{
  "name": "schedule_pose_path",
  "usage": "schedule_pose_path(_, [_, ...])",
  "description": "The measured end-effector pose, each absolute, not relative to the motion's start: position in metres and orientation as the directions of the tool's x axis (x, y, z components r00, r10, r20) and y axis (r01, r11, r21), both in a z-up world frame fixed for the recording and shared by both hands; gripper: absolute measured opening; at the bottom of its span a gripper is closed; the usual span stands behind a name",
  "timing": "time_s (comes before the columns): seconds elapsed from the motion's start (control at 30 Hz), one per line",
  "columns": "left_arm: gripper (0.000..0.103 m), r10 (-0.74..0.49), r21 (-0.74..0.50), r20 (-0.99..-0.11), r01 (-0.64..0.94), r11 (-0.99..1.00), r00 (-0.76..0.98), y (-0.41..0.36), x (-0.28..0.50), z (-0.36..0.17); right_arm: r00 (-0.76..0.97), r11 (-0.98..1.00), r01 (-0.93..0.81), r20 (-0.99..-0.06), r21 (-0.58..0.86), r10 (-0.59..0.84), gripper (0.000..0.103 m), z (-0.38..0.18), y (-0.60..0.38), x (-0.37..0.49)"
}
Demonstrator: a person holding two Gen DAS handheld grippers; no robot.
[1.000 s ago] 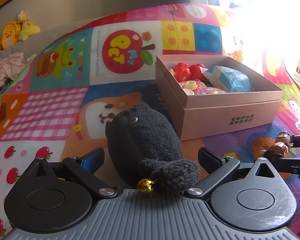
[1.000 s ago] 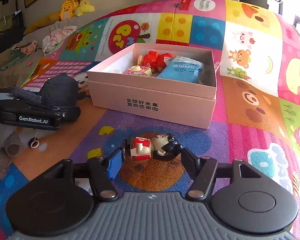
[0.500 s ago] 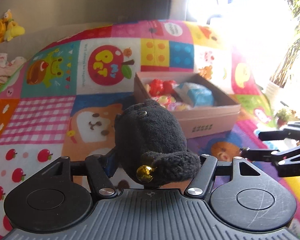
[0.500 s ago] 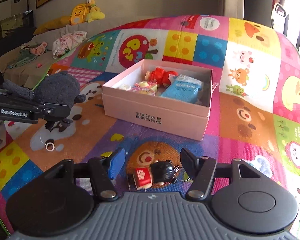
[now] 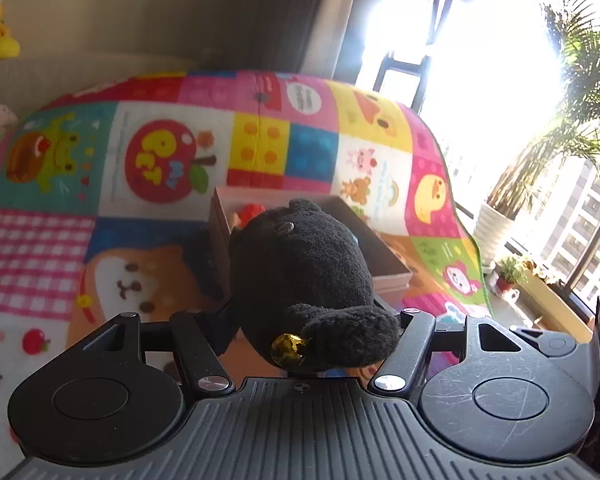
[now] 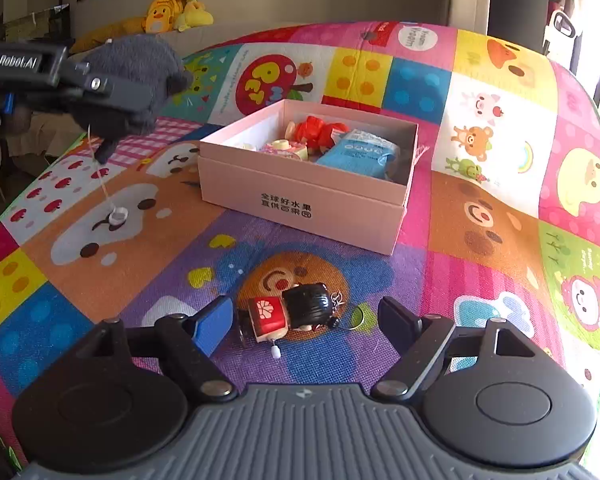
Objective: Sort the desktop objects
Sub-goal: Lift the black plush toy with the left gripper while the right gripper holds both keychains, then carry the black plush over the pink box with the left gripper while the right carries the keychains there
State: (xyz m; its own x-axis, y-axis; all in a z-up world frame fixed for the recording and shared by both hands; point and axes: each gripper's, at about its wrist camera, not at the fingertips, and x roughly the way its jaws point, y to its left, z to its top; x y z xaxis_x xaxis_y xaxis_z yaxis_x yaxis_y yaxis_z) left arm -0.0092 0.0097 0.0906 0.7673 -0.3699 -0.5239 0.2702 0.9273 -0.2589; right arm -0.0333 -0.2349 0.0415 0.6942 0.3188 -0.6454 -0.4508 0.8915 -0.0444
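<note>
My left gripper [image 5: 304, 316] is shut on a black plush toy [image 5: 300, 264] with a gold bell and holds it in the air, short of the pink box [image 5: 392, 276]. In the right wrist view the plush [image 6: 132, 76] hangs high at the left, a string with a white ring [image 6: 118, 214] dangling to the mat. My right gripper [image 6: 306, 320] is open, its fingers either side of a small doll [image 6: 292, 314] with black hair and a red body lying on the mat. The pink box [image 6: 300, 196] holds a red toy [image 6: 316, 132] and a blue packet [image 6: 360, 154].
A colourful patchwork mat [image 6: 500, 208] covers the surface. Yellow plush toys [image 6: 180, 8] sit on a sofa at the back. A window and potted plants [image 5: 512, 216] lie past the mat's right edge.
My left gripper closed on the black plush and lifted it up off the mat. My right gripper opened, let go of the small doll and drew back above it.
</note>
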Motion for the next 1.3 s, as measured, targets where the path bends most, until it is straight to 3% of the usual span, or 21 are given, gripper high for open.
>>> schedule_pose_path(0.17, [0.072, -0.378, -0.258, -0.621, 0.277, 0.926, 0.686, -0.004, -0.008, 0.048, 0.679, 0.883, -0.466, -0.662, -0.055, 0.317, 0.084, 0.030, -0.229, -0.027])
schedule_pose_path(0.3, [0.076, -0.348, -0.206, -0.651, 0.283, 0.937, 0.674, -0.006, -0.015, 0.034, 0.663, 0.873, -0.484, -0.676, -0.059, 0.322, 0.084, 0.025, -0.225, -0.021])
schedule_pose_path(0.4, [0.086, -0.351, -0.189, -0.644, 0.303, 0.934, 0.680, -0.006, -0.023, 0.037, 0.644, 0.856, -0.515, -0.680, -0.046, 0.351, 0.084, 0.022, -0.222, -0.017])
schedule_pose_path(0.5, [0.093, -0.357, -0.168, -0.641, 0.329, 0.929, 0.679, -0.010, -0.030, 0.040, 0.615, 0.856, -0.517, -0.704, -0.020, 0.355, 0.064, 0.018, -0.220, -0.010])
schedule_pose_path(0.67, [0.095, -0.313, -0.087, -0.650, 0.342, 0.936, 0.692, -0.027, -0.032, 0.034, 0.655, 0.866, -0.498, -0.674, -0.045, 0.342, 0.064, 0.031, -0.224, -0.018])
schedule_pose_path(0.8, [0.082, -0.241, 0.024, -0.641, 0.333, 0.943, 0.729, -0.044, -0.027, 0.026, 0.721, 0.888, -0.455, -0.611, -0.061, 0.328, 0.064, 0.059, -0.235, -0.024])
schedule_pose_path(0.83, [0.070, -0.220, 0.049, -0.638, 0.325, 0.945, 0.737, -0.046, -0.025, 0.026, 0.738, 0.895, -0.442, -0.591, -0.057, 0.326, 0.064, 0.068, -0.240, -0.024])
schedule_pose_path(0.93, [0.068, -0.247, 0.017, -0.631, 0.332, 0.943, 0.735, -0.042, -0.020, 0.038, 0.770, 0.907, -0.422, -0.523, 0.011, 0.365, 0.064, 0.097, -0.257, -0.024])
schedule_pose_path(1.13, [0.068, -0.307, -0.093, -0.443, 0.297, 0.950, 0.842, -0.018, 0.007, 0.125, 0.761, 0.878, -0.428, -0.439, 0.214, 0.478, 0.064, 0.129, -0.280, -0.013])
schedule_pose_path(1.23, [0.068, -0.285, -0.091, -0.314, 0.271, 0.958, 0.905, -0.019, 0.033, 0.164, 0.761, 0.879, -0.421, -0.440, 0.223, 0.476, 0.064, 0.128, -0.275, -0.007])
schedule_pose_path(1.3, [0.068, -0.309, -0.141, -0.292, 0.279, 0.950, 0.905, -0.020, 0.058, 0.175, 0.755, 0.879, -0.419, -0.450, 0.230, 0.477, 0.064, 0.125, -0.272, -0.002])
